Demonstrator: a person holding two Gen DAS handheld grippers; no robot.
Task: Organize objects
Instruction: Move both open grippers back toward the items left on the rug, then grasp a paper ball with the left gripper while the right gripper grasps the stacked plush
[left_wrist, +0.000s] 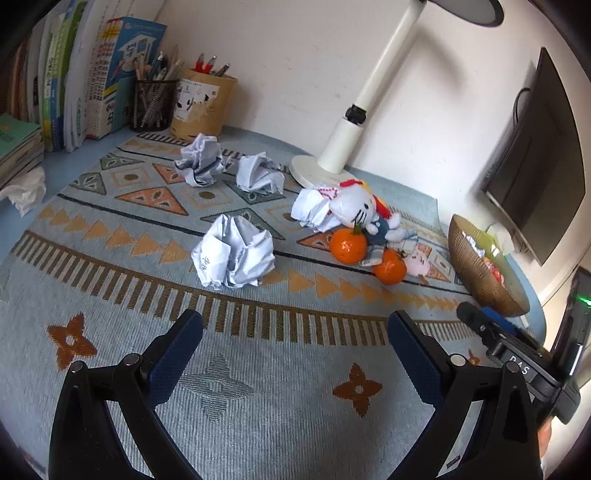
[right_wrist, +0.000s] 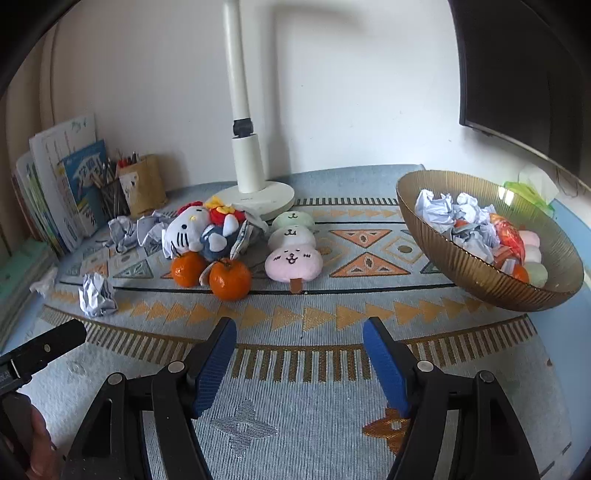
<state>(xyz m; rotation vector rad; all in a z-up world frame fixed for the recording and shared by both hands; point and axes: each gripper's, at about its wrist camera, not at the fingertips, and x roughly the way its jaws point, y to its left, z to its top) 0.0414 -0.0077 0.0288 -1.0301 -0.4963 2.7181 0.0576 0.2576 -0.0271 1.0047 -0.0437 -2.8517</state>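
Both grippers empty, bowl half loaded, desk mess waiting.

Your right gripper (right_wrist: 299, 354) has its jaws parted fairly wide with nothing between them, and your left gripper (left_wrist: 295, 347) is spread wide and empty too. Nearest to your left fingers is the big crumpled paper ball (left_wrist: 233, 255), just ahead and a bit left of centre. For your right fingers, the two tangerines (right_wrist: 229, 278) sit ahead to the left and the pink dango plush (right_wrist: 293, 258) almost straight ahead. The gold bowl (right_wrist: 480, 280) is ahead-right. I'd come down over one item, squeeze gently on soft paper, and keep clear of the cat plush (right_wrist: 192, 230) leaning on the fruit.
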